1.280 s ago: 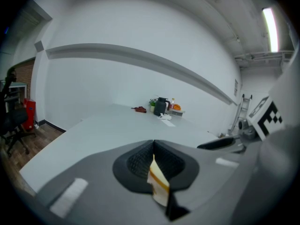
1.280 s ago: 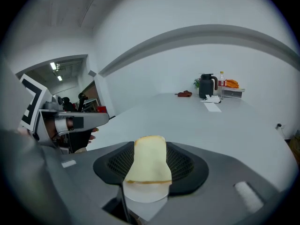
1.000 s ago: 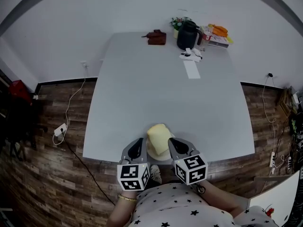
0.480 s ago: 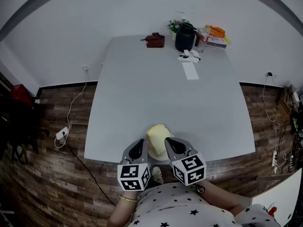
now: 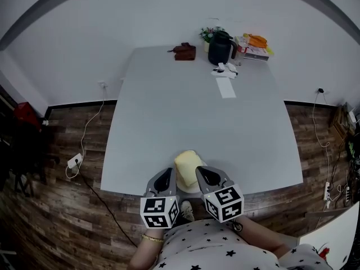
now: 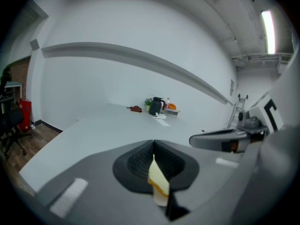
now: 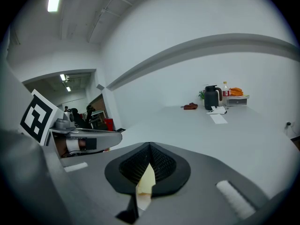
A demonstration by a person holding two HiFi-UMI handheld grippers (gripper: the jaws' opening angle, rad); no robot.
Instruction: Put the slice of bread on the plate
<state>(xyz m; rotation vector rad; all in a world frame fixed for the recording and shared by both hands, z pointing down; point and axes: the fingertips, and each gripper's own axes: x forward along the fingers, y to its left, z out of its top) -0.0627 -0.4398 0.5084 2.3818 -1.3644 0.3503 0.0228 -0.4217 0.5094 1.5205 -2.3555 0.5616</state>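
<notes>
A pale yellow slice of bread [image 5: 188, 163] sits at the near edge of the white table [image 5: 191, 111], over a white plate [image 5: 193, 187] that shows just below it. My left gripper [image 5: 166, 175] holds the slice's left side and my right gripper [image 5: 200, 172] its right side. In the left gripper view the jaws [image 6: 153, 145] are shut with the bread's [image 6: 157, 182] crust edge pinched between them. The right gripper view shows the same: jaws [image 7: 149, 147] shut on a thin edge of the bread [image 7: 146, 183]. Most of the plate is hidden by the bread and grippers.
At the table's far end stand a black kettle [image 5: 221, 45], a brown object [image 5: 184, 50], a small plant [image 5: 206, 34], orange packets [image 5: 257, 39] and a white paper strip [image 5: 226, 86]. Wooden floor with cables lies on both sides. The person's torso is right behind the near edge.
The right gripper has edged slightly left toward the bread. The bread, plate and left gripper stay where they were.
</notes>
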